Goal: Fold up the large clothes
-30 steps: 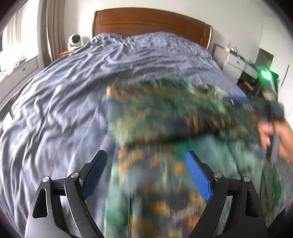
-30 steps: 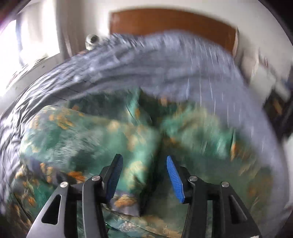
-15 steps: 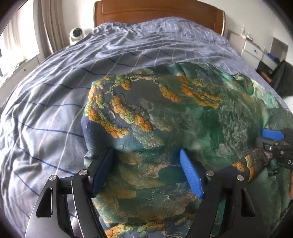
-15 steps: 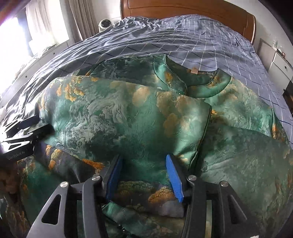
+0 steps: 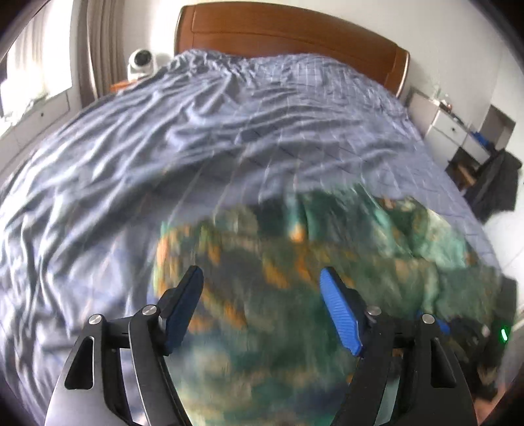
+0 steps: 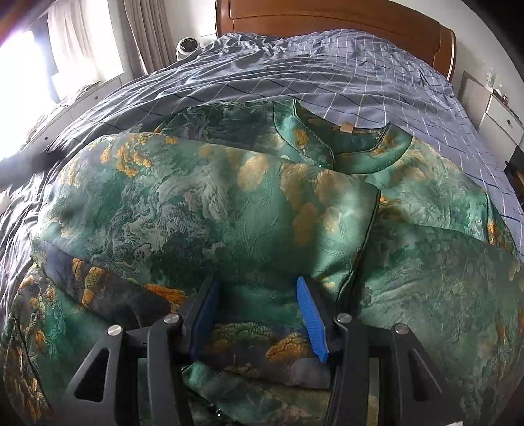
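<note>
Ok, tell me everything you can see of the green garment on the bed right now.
The green garment looks like shiny brocade, green with orange-gold landscape patterning and darker piped edges. It lies on the blue checked bedspread, collar toward the headboard, one panel folded across the middle. The right gripper straddles the fold's near edge; whether its pads pinch is unclear. The left gripper hovers open above it, blurred.

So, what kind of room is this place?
Most likely a home bedroom: a bed with a blue checked sheet, a wooden headboard, and curtains by a bright window.
</note>
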{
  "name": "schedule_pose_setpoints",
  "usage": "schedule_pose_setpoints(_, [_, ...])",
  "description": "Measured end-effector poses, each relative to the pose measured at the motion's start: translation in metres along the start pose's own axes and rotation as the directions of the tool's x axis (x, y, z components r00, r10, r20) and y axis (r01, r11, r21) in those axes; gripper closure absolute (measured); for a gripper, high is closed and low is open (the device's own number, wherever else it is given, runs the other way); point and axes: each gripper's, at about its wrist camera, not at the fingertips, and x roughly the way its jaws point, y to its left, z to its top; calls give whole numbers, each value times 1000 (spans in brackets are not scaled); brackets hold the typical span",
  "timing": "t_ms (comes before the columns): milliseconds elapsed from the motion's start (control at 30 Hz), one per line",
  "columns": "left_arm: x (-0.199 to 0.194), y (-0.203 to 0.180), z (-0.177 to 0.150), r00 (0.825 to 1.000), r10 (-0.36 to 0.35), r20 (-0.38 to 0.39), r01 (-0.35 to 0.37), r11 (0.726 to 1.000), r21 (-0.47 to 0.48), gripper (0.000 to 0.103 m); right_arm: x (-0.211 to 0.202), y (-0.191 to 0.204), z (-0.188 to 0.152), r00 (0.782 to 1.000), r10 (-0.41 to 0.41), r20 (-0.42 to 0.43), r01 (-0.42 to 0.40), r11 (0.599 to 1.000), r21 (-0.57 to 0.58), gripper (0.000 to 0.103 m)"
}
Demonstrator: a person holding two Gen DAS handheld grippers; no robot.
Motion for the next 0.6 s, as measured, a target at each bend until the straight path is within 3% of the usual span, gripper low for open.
schedule_pose_setpoints(100, [38,7,6,998,48,-52,-49,998,-29,28,0,-1,0,1000,4,2,-4,1000,5,54])
schedule_pose_setpoints(233, [82,25,-13,987,40,-153,-57,993,-106,25,0,-3,0,1000,12,10,-12,1000,11,54])
schedule_pose_setpoints(400, [89,17,-27,991,73,-113,-80,995,-52,24,1,-3,-2,1000,16,24,-17,1000,11,54])
schedule_pose_setpoints(600, [73,18,-31,992,51,-117,-57,997,-51,24,1,-3,-2,999,15,28,-15,1000,10,54])
